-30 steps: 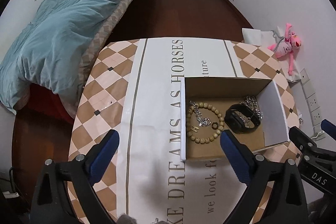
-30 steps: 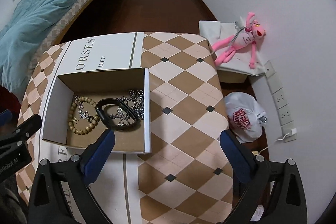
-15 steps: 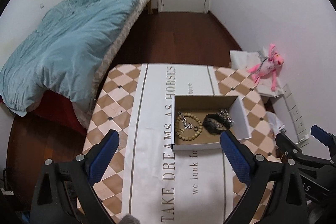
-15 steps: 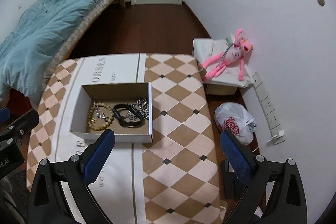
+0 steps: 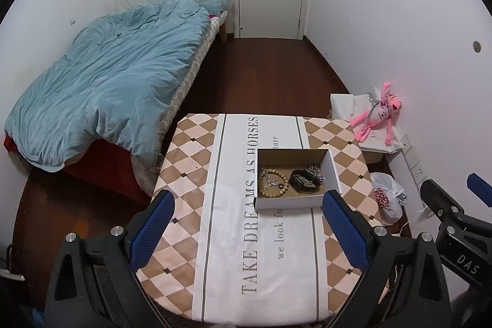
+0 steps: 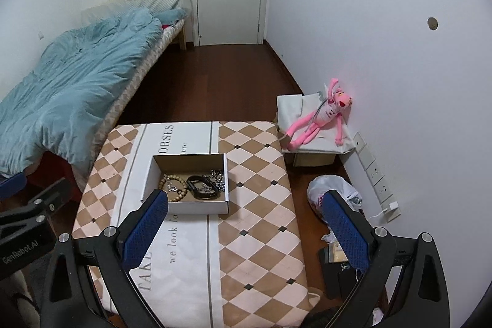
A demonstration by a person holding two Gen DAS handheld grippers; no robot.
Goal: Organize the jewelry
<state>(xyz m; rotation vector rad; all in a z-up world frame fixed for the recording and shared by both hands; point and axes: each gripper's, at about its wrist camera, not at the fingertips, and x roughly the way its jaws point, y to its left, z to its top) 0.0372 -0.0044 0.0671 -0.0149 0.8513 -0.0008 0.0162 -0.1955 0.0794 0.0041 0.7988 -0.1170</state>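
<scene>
Both the left gripper (image 5: 246, 232) and right gripper (image 6: 244, 231) are held empty, fingers apart, near the table's edge. All jewelry visible lies in the cardboard box (image 5: 295, 203); little further work seems required.

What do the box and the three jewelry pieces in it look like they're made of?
Box: cardboard, white outside, raw brown inside.
Beaded bracelet: probably wood, with matte tan round beads and a small silvery charm.
Black band: possibly leather or rubber, dark and dull, with a metal-looking clasp.
Chain: likely metal, with shiny silver links.
All are too small to be sure.
</scene>
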